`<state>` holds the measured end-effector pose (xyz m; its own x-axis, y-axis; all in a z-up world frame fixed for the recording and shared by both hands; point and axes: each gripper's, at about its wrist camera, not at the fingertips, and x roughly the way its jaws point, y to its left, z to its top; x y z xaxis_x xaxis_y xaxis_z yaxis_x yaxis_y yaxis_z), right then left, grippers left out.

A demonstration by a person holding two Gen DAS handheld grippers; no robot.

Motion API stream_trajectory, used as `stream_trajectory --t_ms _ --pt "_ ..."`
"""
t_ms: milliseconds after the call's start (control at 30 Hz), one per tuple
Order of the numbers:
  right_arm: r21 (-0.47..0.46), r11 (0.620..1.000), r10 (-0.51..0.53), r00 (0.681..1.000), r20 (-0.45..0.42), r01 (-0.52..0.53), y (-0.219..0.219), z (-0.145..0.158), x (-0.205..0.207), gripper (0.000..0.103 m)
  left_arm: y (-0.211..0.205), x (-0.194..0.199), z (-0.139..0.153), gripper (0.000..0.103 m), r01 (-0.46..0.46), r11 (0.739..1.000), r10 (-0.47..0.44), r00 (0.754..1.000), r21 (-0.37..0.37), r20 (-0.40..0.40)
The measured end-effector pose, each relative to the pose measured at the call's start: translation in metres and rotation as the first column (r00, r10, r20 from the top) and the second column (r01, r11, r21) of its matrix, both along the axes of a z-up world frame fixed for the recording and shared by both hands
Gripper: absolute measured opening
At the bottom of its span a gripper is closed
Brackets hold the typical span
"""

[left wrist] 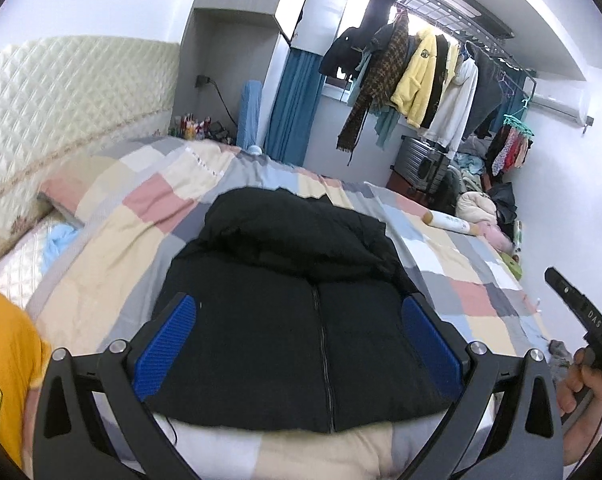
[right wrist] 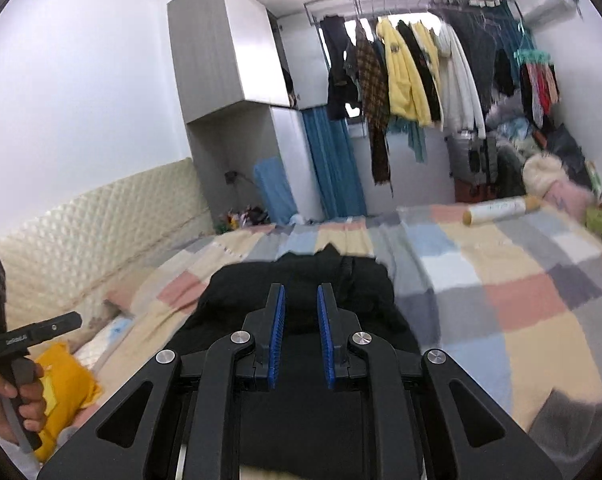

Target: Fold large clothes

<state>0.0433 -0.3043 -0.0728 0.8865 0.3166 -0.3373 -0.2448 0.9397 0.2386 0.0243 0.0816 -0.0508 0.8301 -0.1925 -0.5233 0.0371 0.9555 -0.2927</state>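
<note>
My left gripper (left wrist: 299, 344) hangs over the black jacket (left wrist: 293, 312), its blue pads (left wrist: 163, 346) spread wide to either side of the zipper and gripping nothing. The jacket lies folded into a compact bundle on the patchwork quilt (left wrist: 453, 280), near the bed's front edge, zipper facing up and its upper part doubled over on top.

My right gripper (right wrist: 299, 336) points along the same jacket (right wrist: 301, 280); its pads (right wrist: 277, 336) stand close together with only a slim gap and nothing between them. The right view is blurred, so I cannot tell whether the fingertips touch the fabric or float just above it.

A pale cylindrical bottle (right wrist: 499, 209) lies on the far right of the quilt, well apart from the jacket. Clothes hang on a rack (left wrist: 433, 76) beyond the bed.
</note>
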Motion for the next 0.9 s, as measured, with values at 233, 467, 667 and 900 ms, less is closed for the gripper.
stream_trajectory --t_ms 233,467,667,900 --pt "0.066 0.998 0.032 0.984 -0.177 -0.021 -0.022 -0.048 -0.003 0.015 0.031 0.01 -0.053 0.102 -0.022 1.0 0.019 0.99 -0.019 -0.137" --pt "0.14 0.989 0.005 0.941 -0.338 0.045 -0.052 -0.102 0.01 0.017 0.08 0.035 -0.116 0.102 -0.1 0.991 0.07 0.951 -0.084 -0.301" --pt "0.208 0.972 0.013 0.86 -0.51 0.109 -0.071 -0.135 0.05 0.046 0.115 0.065 -0.165 0.102 -0.175 0.975 0.102 0.896 -0.134 -0.431" --pt "0.238 0.95 0.023 0.71 -0.704 0.205 -0.079 -0.194 0.093 0.062 0.132 0.086 -0.193 0.102 -0.233 0.955 0.097 0.831 -0.185 -0.548"
